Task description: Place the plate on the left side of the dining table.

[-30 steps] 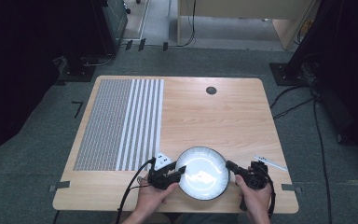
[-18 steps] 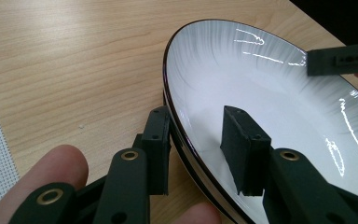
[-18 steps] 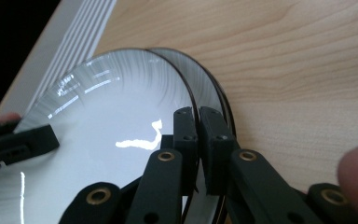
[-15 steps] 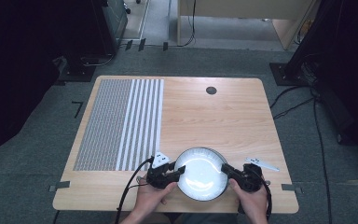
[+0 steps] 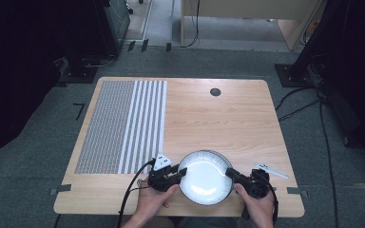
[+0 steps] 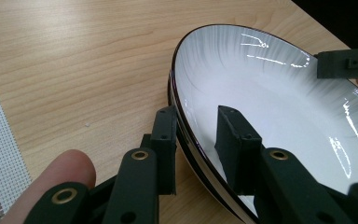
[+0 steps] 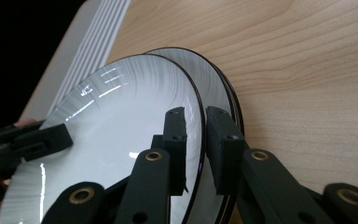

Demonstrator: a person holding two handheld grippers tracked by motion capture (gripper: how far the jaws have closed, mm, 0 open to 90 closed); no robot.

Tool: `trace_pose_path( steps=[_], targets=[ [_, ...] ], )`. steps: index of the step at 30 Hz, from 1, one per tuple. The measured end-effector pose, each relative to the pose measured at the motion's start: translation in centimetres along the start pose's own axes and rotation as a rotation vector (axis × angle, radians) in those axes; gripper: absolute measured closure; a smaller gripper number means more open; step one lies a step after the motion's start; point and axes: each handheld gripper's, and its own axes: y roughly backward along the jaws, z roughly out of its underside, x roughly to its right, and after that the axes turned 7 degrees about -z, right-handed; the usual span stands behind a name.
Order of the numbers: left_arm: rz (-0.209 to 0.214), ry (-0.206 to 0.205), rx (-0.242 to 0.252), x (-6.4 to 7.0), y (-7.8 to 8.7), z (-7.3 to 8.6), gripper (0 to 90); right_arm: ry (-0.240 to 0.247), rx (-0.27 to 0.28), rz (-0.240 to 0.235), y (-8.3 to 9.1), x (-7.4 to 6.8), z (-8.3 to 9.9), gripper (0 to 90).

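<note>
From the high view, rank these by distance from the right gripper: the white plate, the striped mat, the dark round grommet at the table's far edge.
From the right gripper:
1. White plate, at its jaws, near edge.
2. Striped mat, left side.
3. Grommet, far edge, about as far as the mat's near corner; too close to call.

My desk [image 5: 228,123] is pale wood with rounded corners, standing on grey carpet [image 5: 43,156]. A woven grey mat [image 5: 121,126] lies flat over its left part (fine mesh toward the left edge, white stripes on the side nearer the middle). A small dark round cap [image 5: 215,91] sits near the far edge. By the near edge rest stacked white plates [image 5: 204,176] with dark rims.
</note>
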Motion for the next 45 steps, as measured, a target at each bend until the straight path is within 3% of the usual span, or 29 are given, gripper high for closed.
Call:
trace_pose_path(
  steps=[2,4,8,11,14,18,19,24,28,29,31,35,38,45],
  targets=[
    [0.006,0.016,-0.003,-0.1,0.0,0.0,70.3,-0.034,0.012,-0.026,0.1,0.3,0.1,77.5],
    [0.009,0.033,0.007,-0.1,0.1,-0.1,73.3,-0.034,0.02,-0.041,0.1,0.4,0.1,74.9],
    [0.02,0.053,0.026,-0.4,0.2,-0.1,78.0,0.047,0.031,-0.007,-0.2,0.0,0.3,75.7],
    [0.019,0.072,0.022,-0.4,0.2,-0.1,78.5,0.144,0.027,0.058,-0.6,-0.7,0.5,77.2],
    [0.02,0.078,0.024,-0.5,0.1,-0.1,79.0,0.167,0.026,0.076,-0.7,-0.9,0.6,77.2],
    [0.01,0.118,0.067,-0.7,0.4,-0.3,83.1,0.109,0.039,0.03,-0.6,-0.6,0.4,71.9],
    [0.007,0.128,0.089,-0.8,0.6,-0.3,83.7,0.07,0.045,-0.002,-0.5,-0.4,0.3,67.7],
    [0.008,0.153,0.105,-0.8,0.6,-0.1,84.6,0.041,0.049,-0.013,-0.5,-0.4,0.3,66.0],
    [0.01,0.175,0.128,-0.9,0.8,-0.1,85.3,-0.011,-0.002,-0.026,-0.3,-0.7,0.1,69.9],
    [0.016,0.188,0.134,-1.0,0.8,-0.1,85.4,-0.042,-0.058,-0.052,-0.5,-0.9,0.2,70.8],
    [0.01,0.181,0.136,-0.9,0.8,-0.1,85.4,-0.054,-0.094,-0.068,-0.9,-1.3,0.7,72.6],
    [0.022,0.19,0.136,-1.1,0.9,-0.1,85.4,-0.102,-0.076,-0.058,-1.0,-1.7,0.9,76.4],
    [0.031,0.189,0.128,-1.3,0.9,-0.1,85.4,-0.257,-0.053,-0.137,-0.7,-0.6,0.6,83.0],
    [0.042,0.187,0.124,-1.9,1.6,-0.6,85.5,-0.231,-0.034,-0.129,-0.8,-1.3,0.4,83.3]
  ],
)
